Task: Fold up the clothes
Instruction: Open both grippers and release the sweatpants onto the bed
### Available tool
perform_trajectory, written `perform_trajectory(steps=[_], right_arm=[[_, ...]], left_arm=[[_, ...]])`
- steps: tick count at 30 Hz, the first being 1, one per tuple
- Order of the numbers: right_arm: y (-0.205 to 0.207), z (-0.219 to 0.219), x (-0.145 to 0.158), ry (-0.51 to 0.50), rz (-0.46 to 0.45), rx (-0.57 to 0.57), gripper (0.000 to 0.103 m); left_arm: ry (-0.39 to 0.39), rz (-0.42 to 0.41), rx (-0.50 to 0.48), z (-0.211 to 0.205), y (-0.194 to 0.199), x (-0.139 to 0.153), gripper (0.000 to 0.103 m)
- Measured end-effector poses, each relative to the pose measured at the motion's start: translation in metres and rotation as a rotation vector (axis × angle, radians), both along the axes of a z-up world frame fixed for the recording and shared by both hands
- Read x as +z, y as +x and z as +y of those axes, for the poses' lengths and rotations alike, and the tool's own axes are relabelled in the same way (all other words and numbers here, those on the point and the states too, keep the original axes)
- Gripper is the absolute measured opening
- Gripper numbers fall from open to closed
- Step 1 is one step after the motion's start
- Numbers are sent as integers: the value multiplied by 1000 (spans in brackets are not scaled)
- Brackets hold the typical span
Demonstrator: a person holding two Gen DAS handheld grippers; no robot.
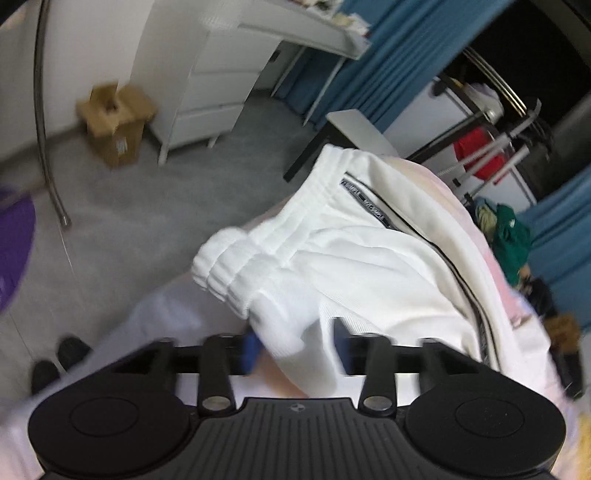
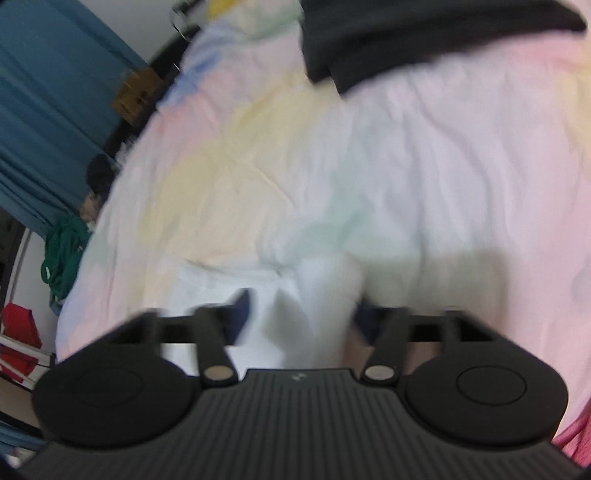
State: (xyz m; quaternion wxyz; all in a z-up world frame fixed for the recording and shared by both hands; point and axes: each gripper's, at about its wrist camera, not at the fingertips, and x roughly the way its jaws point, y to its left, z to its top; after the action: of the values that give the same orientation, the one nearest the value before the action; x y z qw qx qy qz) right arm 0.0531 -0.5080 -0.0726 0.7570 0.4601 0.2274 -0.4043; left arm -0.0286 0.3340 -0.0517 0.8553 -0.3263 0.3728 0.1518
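On the bed, a pair of white trousers point(image 1: 354, 266) was seen lying folded on the pastel bedspread point(image 2: 424, 166), its ribbed waistband point(image 1: 258, 251) bunched toward the floor side and a dark striped band point(image 1: 436, 254) running down one leg. At the far left of the left wrist view a purple shape point(image 1: 14, 251) was cut off by the frame, and a curved metal pole point(image 1: 42, 110) was seen beside it. A cardboard box point(image 1: 116, 123) was set on the grey floor point(image 1: 155, 206) next to a white cabinet point(image 1: 218, 92), with blue curtains point(image 1: 391, 66) farther right and green clothing point(image 1: 511, 236) heaped beyond the bed's edge. The left gripper point(image 1: 295, 347) was held low over the near end of the trousers, its blue-padded fingers point(image 1: 251, 350) spread apart, with white cloth lying between them but not squeezed.

In the right wrist view, blue curtains and the green heap point(image 2: 64, 254) were shown at the left. The right gripper point(image 2: 301, 314) was held with its fingers point(image 2: 240, 310) spread wide, a blurred fold of the white trousers point(image 2: 317, 295) lying loose between them. A black garment point(image 2: 424, 33) was laid at the bedspread's far end.
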Motion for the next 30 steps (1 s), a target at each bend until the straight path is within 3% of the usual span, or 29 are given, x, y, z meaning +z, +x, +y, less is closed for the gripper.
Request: perform_trajectory(steps=[4, 6, 8, 15, 20, 24, 28, 30], right_arm=[[3, 15, 28, -158, -25, 17, 76], [4, 29, 42, -238, -53, 53, 76], [8, 44, 53, -297, -92, 124, 77], [24, 100, 62, -351, -194, 394, 75], [38, 119, 52, -309, -188, 530, 75], [42, 122, 50, -305, -199, 555, 75], [52, 127, 38, -280, -192, 571, 75], [60, 127, 28, -237, -182, 577, 76]], left_arm=[[149, -47, -5, -26, -13, 27, 71], [215, -77, -16, -41, -18, 41, 74], [228, -130, -71, -62, -13, 53, 74], [56, -210, -339, -175, 59, 60, 72], [-102, -214, -462, -255, 125, 35, 74], [-250, -186, -464, -303, 181, -7, 74], [-372, -163, -400, -338, 228, -55, 73], [-395, -140, -389, -354, 247, -76, 73]])
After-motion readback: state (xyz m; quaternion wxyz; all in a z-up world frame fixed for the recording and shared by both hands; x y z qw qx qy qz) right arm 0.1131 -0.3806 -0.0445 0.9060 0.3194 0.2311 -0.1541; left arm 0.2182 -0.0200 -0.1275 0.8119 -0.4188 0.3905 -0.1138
